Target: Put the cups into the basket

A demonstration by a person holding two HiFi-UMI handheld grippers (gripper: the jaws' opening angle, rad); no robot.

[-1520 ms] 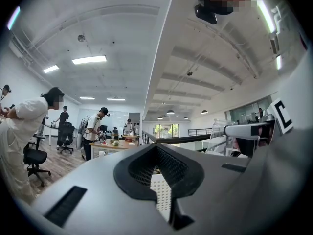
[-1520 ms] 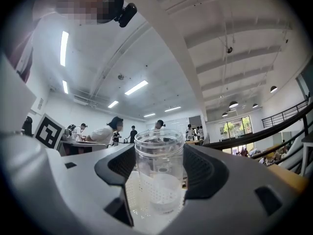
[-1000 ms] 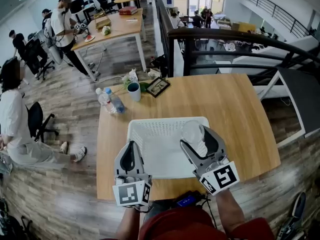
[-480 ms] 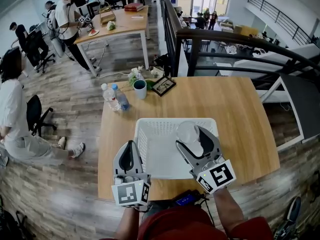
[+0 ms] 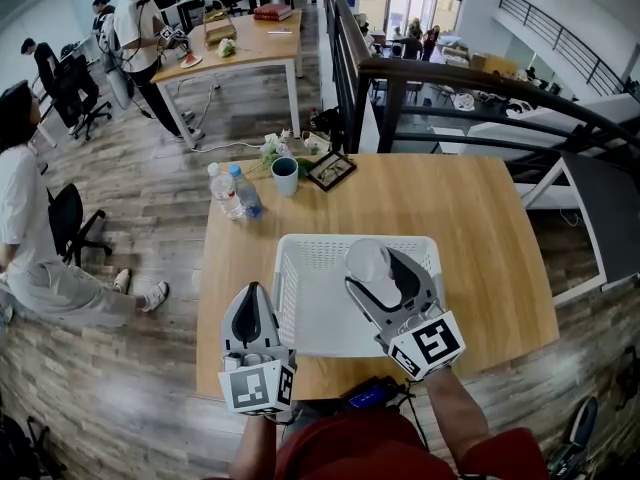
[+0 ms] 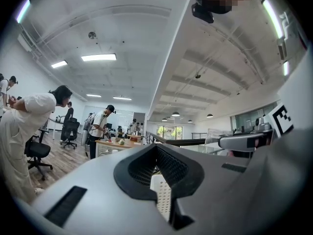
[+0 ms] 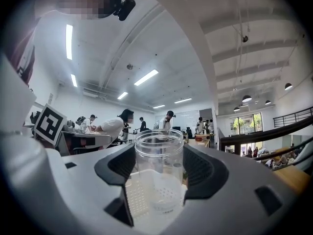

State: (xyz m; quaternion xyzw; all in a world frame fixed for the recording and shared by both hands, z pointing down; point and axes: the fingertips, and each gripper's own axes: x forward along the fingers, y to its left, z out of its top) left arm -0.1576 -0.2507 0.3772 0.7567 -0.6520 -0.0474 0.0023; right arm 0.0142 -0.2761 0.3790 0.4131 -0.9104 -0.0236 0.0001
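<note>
A clear plastic cup (image 5: pixel 366 258) is clamped upright between the jaws of my right gripper (image 5: pixel 378 270), above the far right part of the white perforated basket (image 5: pixel 318 320). In the right gripper view the cup (image 7: pixel 159 146) fills the gap of the gripper (image 7: pixel 160 174), with the basket (image 7: pixel 131 192) below it. A blue-green mug (image 5: pixel 285 176) stands on the table beyond the basket. My left gripper (image 5: pixel 252 313) hovers at the basket's near left corner, shut and empty. In its own view the left gripper (image 6: pixel 159 181) has its jaws nearly together, with a strip of basket (image 6: pixel 162 199) showing through.
Two water bottles (image 5: pixel 231 190), a small picture frame (image 5: pixel 330 171) and some flowers (image 5: pixel 272 148) sit at the wooden table's (image 5: pixel 470 228) far left corner. A black railing (image 5: pixel 460 78) runs behind the table. People stand and sit at the left.
My right gripper has carried the cup a little leftward, further in over the basket. The left gripper has stayed about where it was.
</note>
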